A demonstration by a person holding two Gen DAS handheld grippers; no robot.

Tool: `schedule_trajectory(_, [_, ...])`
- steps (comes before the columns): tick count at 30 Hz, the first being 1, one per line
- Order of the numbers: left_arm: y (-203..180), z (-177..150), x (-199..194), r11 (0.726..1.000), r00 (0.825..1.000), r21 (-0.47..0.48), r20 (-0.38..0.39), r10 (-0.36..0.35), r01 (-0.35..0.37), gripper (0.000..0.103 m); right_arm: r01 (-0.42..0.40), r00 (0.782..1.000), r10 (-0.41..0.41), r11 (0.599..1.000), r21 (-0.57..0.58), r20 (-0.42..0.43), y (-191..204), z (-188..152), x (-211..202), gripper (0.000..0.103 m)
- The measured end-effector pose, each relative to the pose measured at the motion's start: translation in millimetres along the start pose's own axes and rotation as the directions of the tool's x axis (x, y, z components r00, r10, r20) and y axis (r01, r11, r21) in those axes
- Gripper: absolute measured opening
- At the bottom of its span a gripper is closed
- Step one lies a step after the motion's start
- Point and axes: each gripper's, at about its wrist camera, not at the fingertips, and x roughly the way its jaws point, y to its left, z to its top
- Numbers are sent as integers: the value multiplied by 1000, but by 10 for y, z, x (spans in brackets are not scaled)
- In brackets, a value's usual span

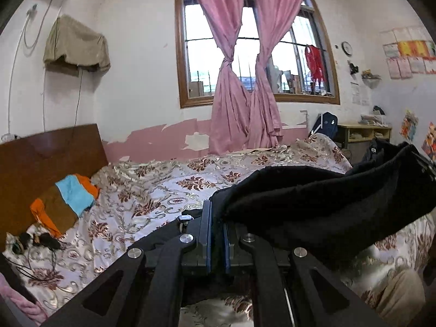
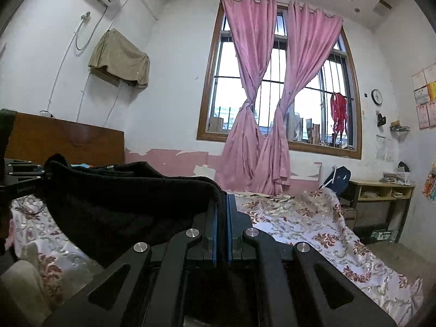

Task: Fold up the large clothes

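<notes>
A large black fleece garment (image 1: pixel 308 204) hangs stretched between my two grippers above the bed. My left gripper (image 1: pixel 217 204) is shut on one corner of it; the cloth runs off to the right toward the other gripper (image 1: pixel 427 169), seen at the right edge. In the right wrist view my right gripper (image 2: pixel 223 199) is shut on the other corner of the black garment (image 2: pixel 128 204), which sags leftward to the left gripper (image 2: pixel 21 177). The garment's lower part droops toward the bedspread.
The bed carries a floral bedspread (image 1: pixel 163 190), with a folded orange, brown and blue cloth (image 1: pixel 65 201) and black cables (image 1: pixel 38 242) near the wooden headboard (image 1: pixel 41 158). Pink curtains (image 2: pixel 259 109) hang at the window. A desk (image 2: pixel 381 199) stands right.
</notes>
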Motion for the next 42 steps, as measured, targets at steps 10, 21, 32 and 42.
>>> schedule_trajectory(10, [31,140,745,999,999,35,-33,-16,17,7,7,999,-8,1000,-18,-47,-5,42,828,4])
schedule_trajectory(21, [129,228,2161,999,985,9,-166,-51,53,7,-55,984,47,998,-39,-174,-137,-32,2177,4])
schedule_trajectory(32, [-34,0,3384,998,963,36,-267,-38,50,7,-21,927,14,1000,-14,-374,-245,-538,3649,4])
schedule_trajectory(42, [7,-172,3899,995,938,-23,-333,-98,96,11,-25,884,8,999,-31,-468,-229,-966,4148,4])
